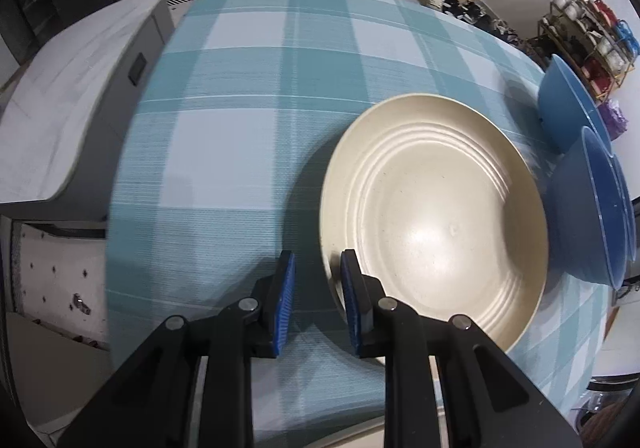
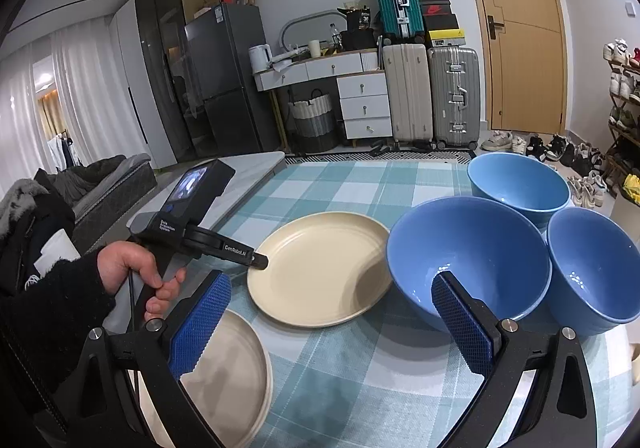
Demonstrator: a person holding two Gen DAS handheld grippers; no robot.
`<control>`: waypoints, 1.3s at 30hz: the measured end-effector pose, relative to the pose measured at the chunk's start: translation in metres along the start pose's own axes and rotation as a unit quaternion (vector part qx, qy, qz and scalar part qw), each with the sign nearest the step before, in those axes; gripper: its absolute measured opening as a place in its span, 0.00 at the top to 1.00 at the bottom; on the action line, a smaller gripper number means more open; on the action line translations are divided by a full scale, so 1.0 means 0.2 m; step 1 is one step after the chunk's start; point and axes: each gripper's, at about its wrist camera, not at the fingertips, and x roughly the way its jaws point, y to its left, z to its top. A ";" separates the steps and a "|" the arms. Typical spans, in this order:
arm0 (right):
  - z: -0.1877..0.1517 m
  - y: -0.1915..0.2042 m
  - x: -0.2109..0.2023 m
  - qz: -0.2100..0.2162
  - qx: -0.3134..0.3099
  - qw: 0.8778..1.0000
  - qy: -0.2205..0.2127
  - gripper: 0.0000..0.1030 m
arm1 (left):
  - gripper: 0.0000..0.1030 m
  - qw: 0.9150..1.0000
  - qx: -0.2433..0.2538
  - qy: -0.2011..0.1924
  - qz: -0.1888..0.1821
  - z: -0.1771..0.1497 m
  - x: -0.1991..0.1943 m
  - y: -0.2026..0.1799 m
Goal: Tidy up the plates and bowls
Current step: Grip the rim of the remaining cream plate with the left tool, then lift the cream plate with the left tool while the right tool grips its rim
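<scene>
A cream plate [image 1: 432, 216] [image 2: 320, 268] lies on the teal checked tablecloth [image 1: 240, 128]. My left gripper [image 1: 318, 266] [image 2: 259, 262] has its blue pads on either side of the plate's near rim and is shut on it. A person's hand [image 2: 132, 268] holds that gripper. My right gripper [image 2: 332, 288] hangs open above the table's front with nothing between its fingers. A second cream plate [image 2: 232, 380] sits under its left finger [image 2: 200, 324]. Three blue bowls [image 2: 468, 260] [image 2: 520, 184] [image 2: 596, 268] stand to the right of the plate; two show in the left wrist view [image 1: 568, 104] [image 1: 592, 208].
A pale grey side table [image 1: 80, 96] butts against the table's left edge. Suitcases [image 2: 432, 96], a white drawer unit [image 2: 364, 104] and a shoe rack [image 2: 624, 96] stand along the far walls. A wooden door [image 2: 524, 32] is behind them.
</scene>
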 end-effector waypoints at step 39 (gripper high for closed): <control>0.56 0.30 0.75 0.039 -0.031 0.996 0.079 0.01 | 0.74 0.997 -0.044 -0.029 0.055 -0.18 -0.13 0.36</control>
